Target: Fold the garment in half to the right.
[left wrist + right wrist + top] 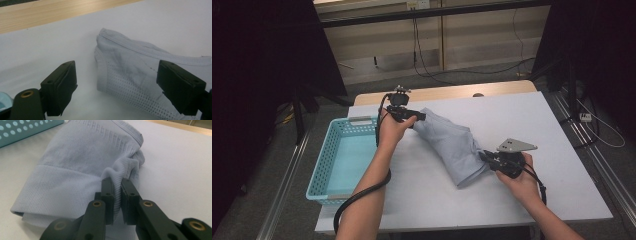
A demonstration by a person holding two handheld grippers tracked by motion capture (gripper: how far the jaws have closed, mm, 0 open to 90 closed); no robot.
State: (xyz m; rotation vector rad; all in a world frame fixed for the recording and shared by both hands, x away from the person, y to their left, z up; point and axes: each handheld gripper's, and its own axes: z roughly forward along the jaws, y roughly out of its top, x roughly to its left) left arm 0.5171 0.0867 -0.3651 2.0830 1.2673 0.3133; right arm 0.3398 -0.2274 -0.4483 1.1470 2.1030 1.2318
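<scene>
Folded pale grey-blue garment point(452, 145) lies mid-frame in the high view on the white surface point(532, 120), long axis running diagonally from upper left to lower right. Right tool point(486, 157) sits at the lower right end and is clenched on a ribbed fold of the fabric; right gripper view shows the cloth point(75, 170) pinched between both jaws. Left tool point(421, 116) is at the upper left end, jaws spread wide and released; in the left gripper view the garment's seamed corner point(130, 65) lies ahead between the jaws, pads not pressing it. Teal basket point(324, 165) sits left of the garment, nearer the left hand point(392, 131). Next grab likely turns on the left tool closing on that upper left corner, so both ends are held along the diagonal
</scene>
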